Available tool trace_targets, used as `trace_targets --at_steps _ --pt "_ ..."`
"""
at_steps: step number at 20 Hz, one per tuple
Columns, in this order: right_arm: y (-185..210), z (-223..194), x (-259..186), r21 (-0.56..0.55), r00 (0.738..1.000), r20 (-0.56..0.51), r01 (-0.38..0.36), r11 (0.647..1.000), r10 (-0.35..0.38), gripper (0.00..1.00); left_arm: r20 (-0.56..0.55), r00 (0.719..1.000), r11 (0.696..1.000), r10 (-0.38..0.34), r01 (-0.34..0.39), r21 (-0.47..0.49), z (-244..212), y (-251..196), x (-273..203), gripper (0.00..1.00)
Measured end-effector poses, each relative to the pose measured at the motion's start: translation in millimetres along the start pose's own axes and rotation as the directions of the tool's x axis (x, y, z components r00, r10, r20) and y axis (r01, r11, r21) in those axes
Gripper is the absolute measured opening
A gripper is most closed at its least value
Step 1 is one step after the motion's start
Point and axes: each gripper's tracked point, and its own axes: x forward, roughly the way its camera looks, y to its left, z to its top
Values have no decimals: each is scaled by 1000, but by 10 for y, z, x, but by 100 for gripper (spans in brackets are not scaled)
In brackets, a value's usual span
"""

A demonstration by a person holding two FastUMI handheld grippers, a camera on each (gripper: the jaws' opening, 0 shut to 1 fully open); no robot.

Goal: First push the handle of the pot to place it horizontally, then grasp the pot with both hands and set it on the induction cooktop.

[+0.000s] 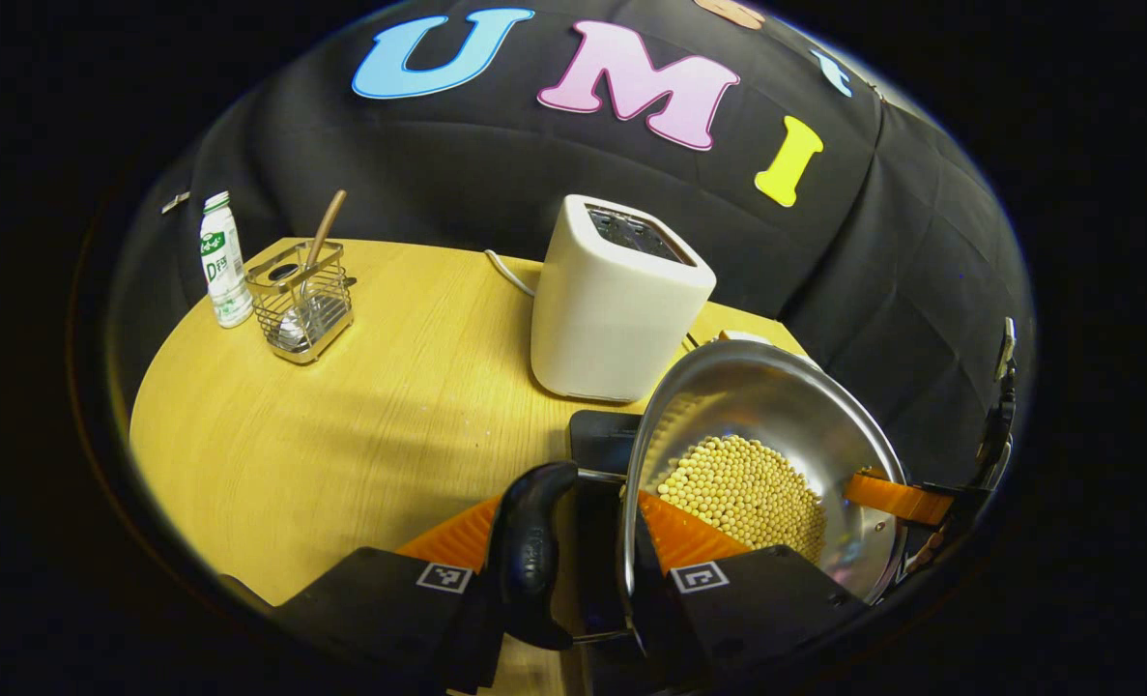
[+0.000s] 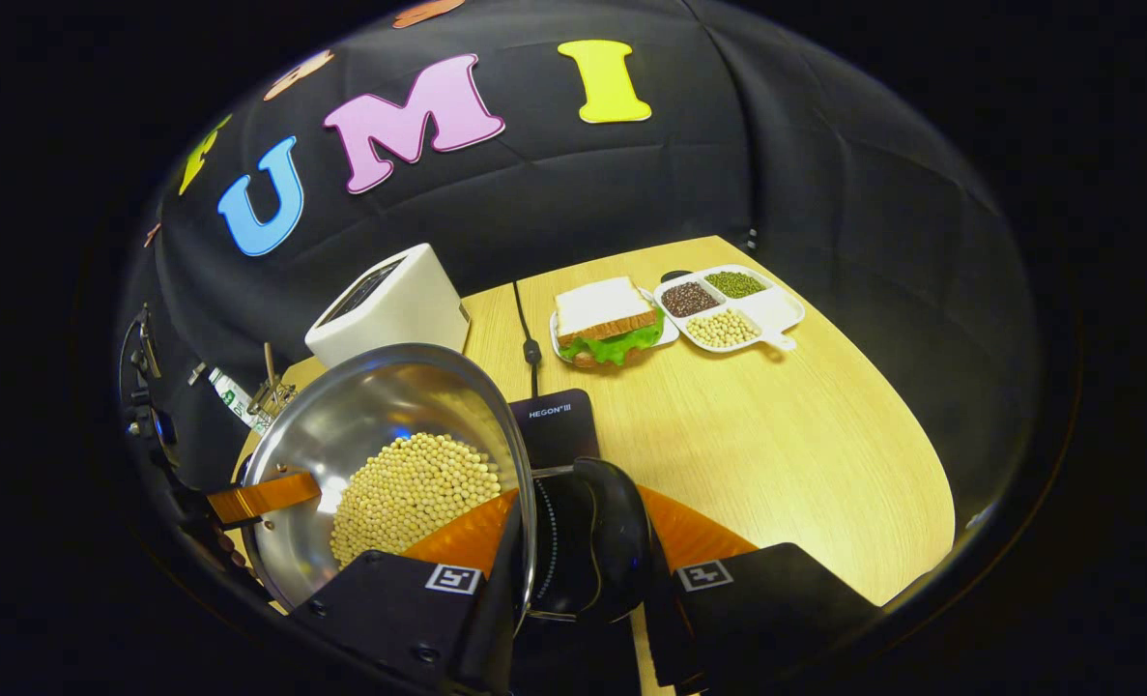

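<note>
A steel pot (image 1: 776, 406) half full of pale soybeans (image 1: 747, 488) sits over the black induction cooktop (image 1: 600, 440); whether it rests on it I cannot tell. My left gripper (image 1: 573, 527) is shut on the pot's black side handle (image 1: 530, 541), with one finger inside the rim and one outside. Across the pot, a finger of the right gripper (image 1: 897, 498) reaches over the far rim. In the right gripper view, my right gripper (image 2: 573, 527) clamps the other black handle (image 2: 597, 541) the same way, with the pot (image 2: 380, 406) to its left and the cooktop (image 2: 556, 425) beside it.
A white toaster (image 1: 616, 300) stands close behind the pot. At the far left are a small bottle (image 1: 223, 261) and a wire caddy (image 1: 301, 300) holding a wooden utensil. A sandwich (image 2: 607, 324) and a divided dish of beans (image 2: 728, 304) lie at the far right, with a cable (image 2: 527, 333) nearby.
</note>
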Motion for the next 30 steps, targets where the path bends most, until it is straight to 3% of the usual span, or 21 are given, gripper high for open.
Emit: trace_targets --at_steps 11,12,14,17,18,23,24,25,26,28,30 --pt "-36 33 69 24 1000 -5 -9 1000 9 58 -5 1000 999 -18 18 -49 -17 -12 73 60" --pt "-37 38 67 24 1000 -5 -9 1000 9 54 -5 1000 998 -21 21 -53 -21 -14 72 60" --pt "-37 32 63 25 1000 -7 -9 1000 9 58 -5 1000 998 -22 22 -52 -19 -16 68 60" --pt "-42 33 60 27 1000 -9 -9 1000 9 54 1 1000 998 -26 26 -62 -10 -16 77 62" --pt "-40 31 72 27 1000 -8 -8 1000 8 59 2 1000 998 -25 25 -62 -9 -21 80 60" --pt "-44 18 71 28 1000 -13 -1 1000 1 62 -3 1000 999 -10 10 -51 -25 -9 55 61" --pt "-39 25 68 32 1000 -9 2 999 -2 57 12 1000 999 3 -2 -35 -2 -16 22 63" --pt "1 45 48 37 1000 -4 -5 999 5 77 34 999 1000 27 -27 -11 30 8 -15 65" --pt "8 71 28 38 1000 2 -2 999 2 71 55 997 998 55 -55 10 80 41 -75 70" --pt "24 154 -47 34 1000 25 -1 999 0 99 83 992 995 92 -96 41 154 44 -183 96" --pt "-3 215 -133 16 999 50 16 1000 -16 99 92 989 991 118 -123 49 235 32 -314 96"
